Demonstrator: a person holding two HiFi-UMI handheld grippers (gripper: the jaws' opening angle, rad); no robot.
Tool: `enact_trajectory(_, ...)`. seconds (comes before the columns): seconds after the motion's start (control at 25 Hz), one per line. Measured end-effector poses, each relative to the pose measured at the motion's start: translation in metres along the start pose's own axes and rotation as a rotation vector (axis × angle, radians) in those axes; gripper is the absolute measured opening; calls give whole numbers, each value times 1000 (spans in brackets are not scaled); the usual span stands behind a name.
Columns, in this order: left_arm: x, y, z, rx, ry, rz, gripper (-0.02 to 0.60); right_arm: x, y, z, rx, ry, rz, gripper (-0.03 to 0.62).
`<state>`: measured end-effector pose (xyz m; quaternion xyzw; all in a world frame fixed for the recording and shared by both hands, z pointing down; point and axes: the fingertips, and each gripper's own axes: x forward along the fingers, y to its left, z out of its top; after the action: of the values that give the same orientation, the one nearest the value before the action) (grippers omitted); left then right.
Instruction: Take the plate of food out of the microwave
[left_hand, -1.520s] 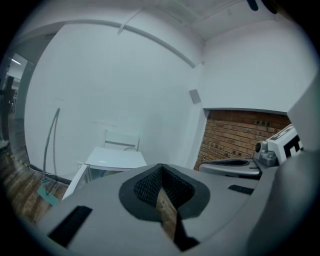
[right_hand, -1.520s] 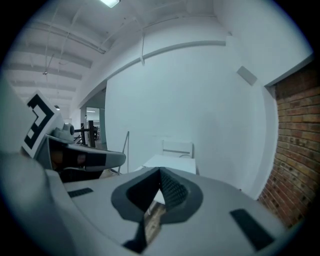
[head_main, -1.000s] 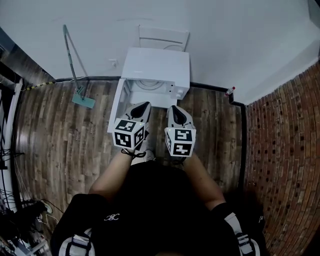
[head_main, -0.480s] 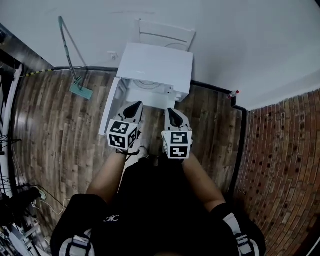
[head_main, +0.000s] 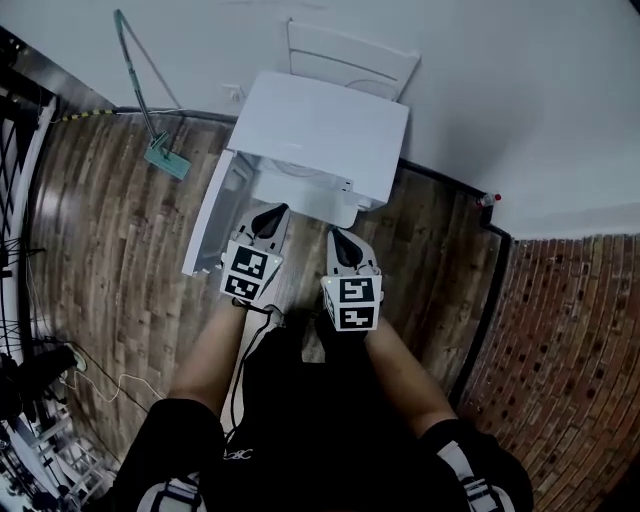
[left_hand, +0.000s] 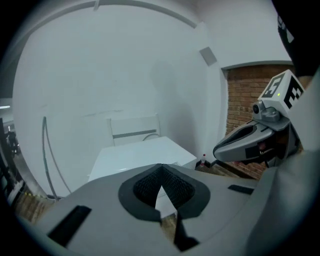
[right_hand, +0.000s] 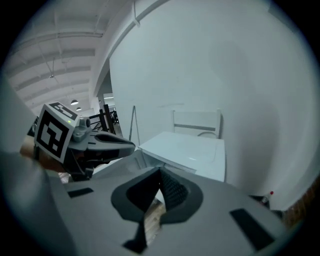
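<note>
White microwave (head_main: 320, 130), brown wood-plank floor (head_main: 110, 230)

Quick count, here we go. One microwave (head_main: 320, 135), and one door (head_main: 205, 225) on it. One chair (head_main: 350, 60) behind it, just the one. One mop (head_main: 160, 155) against the white wall. One bottle (head_main: 488, 199) down by the skirting. Grippers, that's two: left gripper (head_main: 268, 212), right gripper (head_main: 338, 238). One marker cube on each, so two: left cube (head_main: 248, 275), right cube (head_main: 350, 303). Two bare arms behind them, left arm (head_main: 215, 350) and right arm (head_main: 400, 365), and one person in all. One brick wall (head_main: 570, 360). Cables (head_main: 60, 385) at the left edge are a tangle, too fine to count.
</note>
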<state>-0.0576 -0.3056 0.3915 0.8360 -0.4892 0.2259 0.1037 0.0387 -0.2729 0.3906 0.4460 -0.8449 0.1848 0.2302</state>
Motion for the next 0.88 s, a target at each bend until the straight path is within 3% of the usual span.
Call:
enact_trajectory(0.2, 49, -2, -47, 185, 4, -60, -5, 52, -9, -49, 47, -21, -16, 12)
enact_trajectory(0.28, 69, -3, -70, 258, -3, -89, 154, 78, -12, -68, 65, -57, -26, 12)
enact_trajectory(0.4, 94, -7, -111, 374, 4, -134, 167, 114, -12, -99, 75, -116, -26, 12)
enact_trajectory(0.6, 146, -1, -176, 573, 34, -176, 273, 164, -19, -148, 98, -213, -16, 12)
enact_trajectory(0.88, 211, 19, -210, 766, 71, -147, 345, 194, -41, -168, 96, -352, -62, 12)
